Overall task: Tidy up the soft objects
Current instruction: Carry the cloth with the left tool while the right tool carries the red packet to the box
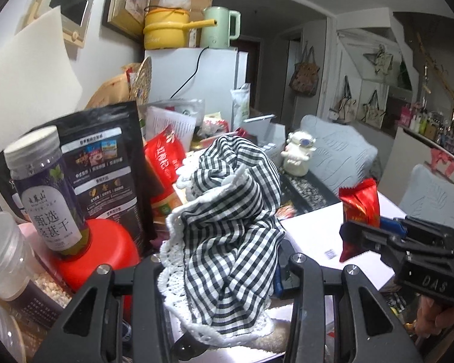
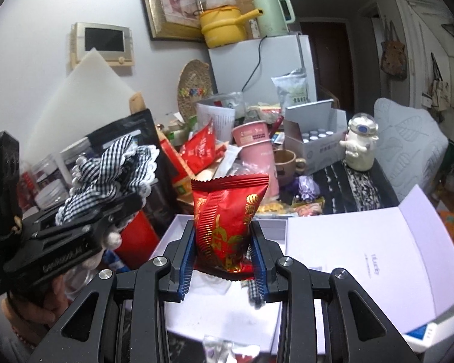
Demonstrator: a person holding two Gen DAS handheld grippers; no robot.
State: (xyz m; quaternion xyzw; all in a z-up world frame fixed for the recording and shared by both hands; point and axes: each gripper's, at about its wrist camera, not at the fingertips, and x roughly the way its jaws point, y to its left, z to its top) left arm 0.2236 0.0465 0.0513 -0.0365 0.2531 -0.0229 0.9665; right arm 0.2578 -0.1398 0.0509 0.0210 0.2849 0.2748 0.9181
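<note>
My left gripper (image 1: 221, 275) is shut on a black-and-white checked cloth with a white lace edge (image 1: 227, 211), held bunched above the table. In the right wrist view the same cloth (image 2: 106, 175) sits in the left gripper (image 2: 118, 211) at the left. My right gripper (image 2: 224, 260) is shut on a puffy red snack packet (image 2: 227, 220), held upright above an open white box (image 2: 227, 311). In the left wrist view the right gripper (image 1: 363, 236) holds the packet (image 1: 360, 211) at the right.
The table is crowded: a black pouch (image 1: 106, 163), a jar (image 1: 45, 193) on a red container (image 1: 106, 248), red bags (image 2: 199, 148), a pink cup (image 2: 254, 148), a mug (image 2: 287, 160), a vial box (image 2: 314, 136), an astronaut figure (image 2: 360, 145). The box lid (image 2: 363, 257) lies open on the right.
</note>
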